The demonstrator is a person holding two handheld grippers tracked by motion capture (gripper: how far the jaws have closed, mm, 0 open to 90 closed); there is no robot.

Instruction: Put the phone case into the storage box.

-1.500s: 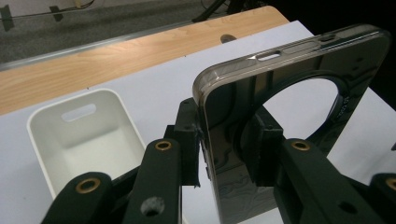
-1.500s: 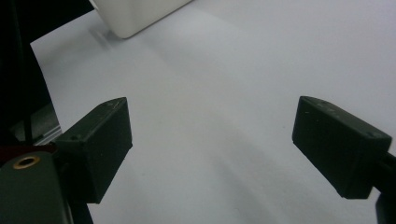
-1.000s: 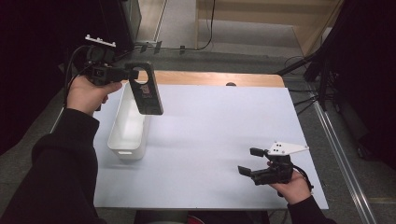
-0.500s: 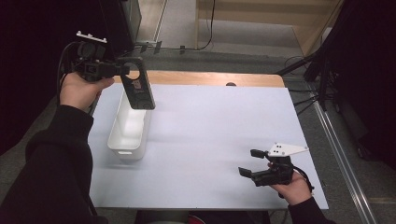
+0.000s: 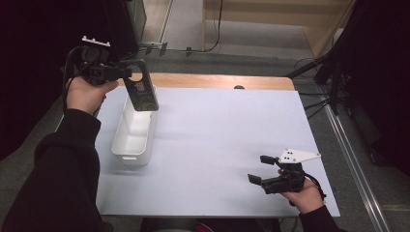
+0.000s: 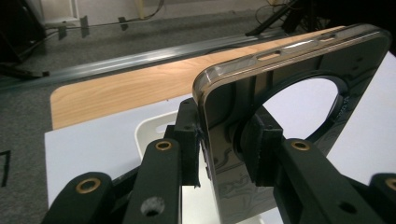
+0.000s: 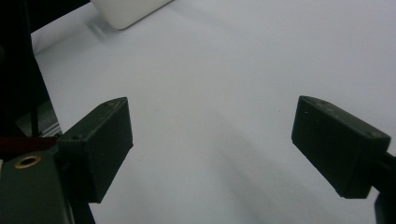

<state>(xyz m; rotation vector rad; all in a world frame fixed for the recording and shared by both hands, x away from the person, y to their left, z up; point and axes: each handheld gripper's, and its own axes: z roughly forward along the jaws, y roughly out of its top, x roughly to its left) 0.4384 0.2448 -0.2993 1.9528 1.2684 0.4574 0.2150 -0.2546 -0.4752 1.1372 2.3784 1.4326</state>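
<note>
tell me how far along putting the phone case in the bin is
Done: the left tongs are clamped on the dark phone case, lifted above the white bin's far end. Left: lowering it in and releasing. The right tongs rest open on the table.

The high view looks forward and down on the pale grey worktop [image 5: 217, 145]; both close tong-mounted views share its surface.

surface: table [image 5: 217, 145], white sheet over wood top | wood strip bare at 12 o'clock edge | on it: white bin [image 5: 133, 137] at 9 o'clock, long side toward 12
</note>
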